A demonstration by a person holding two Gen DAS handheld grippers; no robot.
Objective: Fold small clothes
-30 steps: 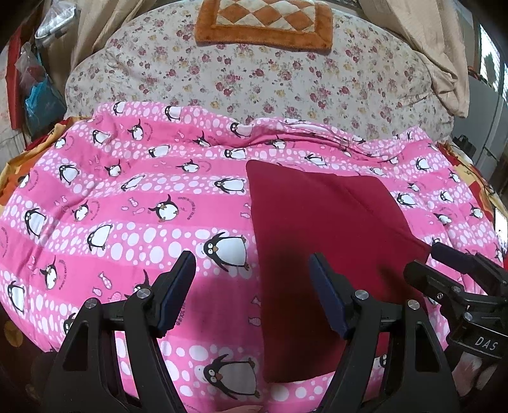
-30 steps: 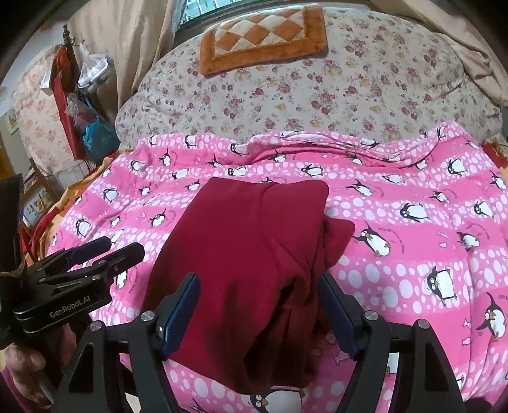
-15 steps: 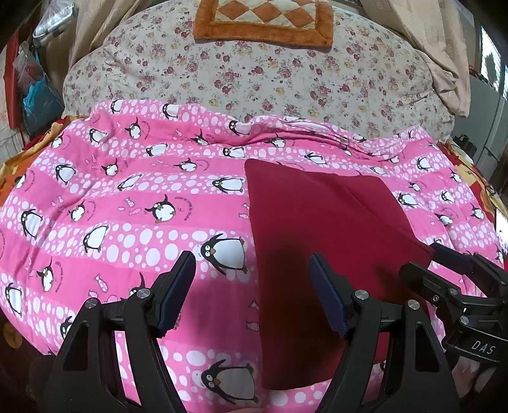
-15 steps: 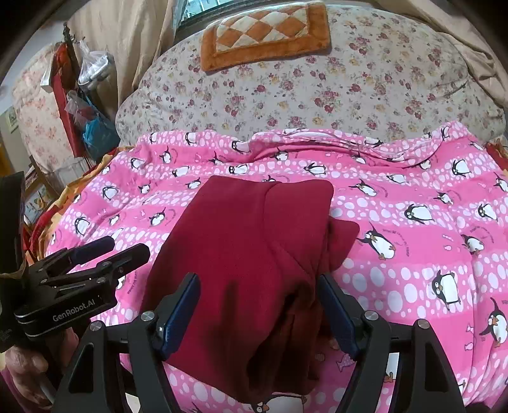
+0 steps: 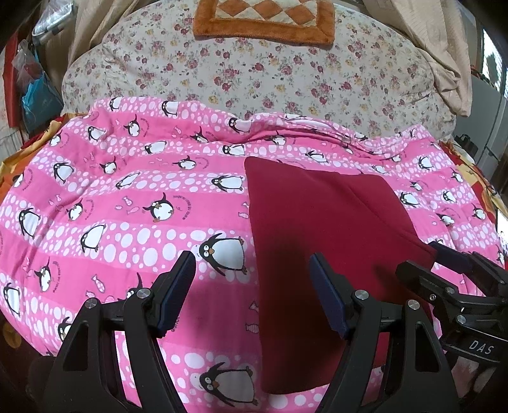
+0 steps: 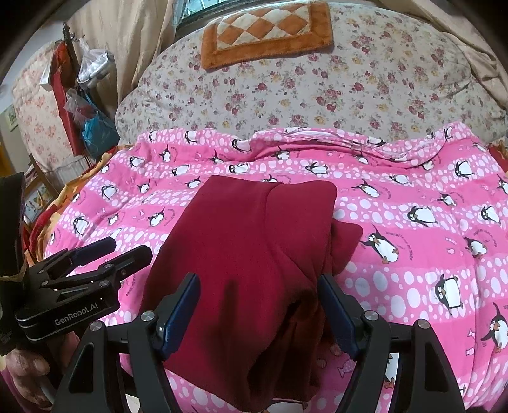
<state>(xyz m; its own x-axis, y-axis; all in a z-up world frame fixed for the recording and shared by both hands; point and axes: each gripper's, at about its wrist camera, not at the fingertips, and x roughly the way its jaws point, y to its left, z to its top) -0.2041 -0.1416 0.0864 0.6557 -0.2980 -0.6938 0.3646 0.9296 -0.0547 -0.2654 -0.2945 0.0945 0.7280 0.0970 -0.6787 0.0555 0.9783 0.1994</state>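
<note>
A dark red garment (image 5: 317, 228) lies folded on the pink penguin blanket (image 5: 127, 203); it also shows in the right wrist view (image 6: 247, 254), with a bunched layer along its right edge. My left gripper (image 5: 252, 292) is open and empty, hovering over the garment's left edge, one finger over the blanket. My right gripper (image 6: 258, 314) is open and empty above the garment's near part. The right gripper shows at the right of the left wrist view (image 5: 444, 270); the left gripper shows at the left of the right wrist view (image 6: 104, 254).
A floral cushion back (image 5: 254, 79) rises behind the blanket, with an orange checkered mat (image 5: 263, 19) on top. Bags hang at the far left (image 6: 92, 127). Beige cloth (image 5: 444, 63) drapes at the upper right.
Both grippers have drawn back and up slightly, so the garment and blanket sit a little lower and farther in view. The garment has not moved.
</note>
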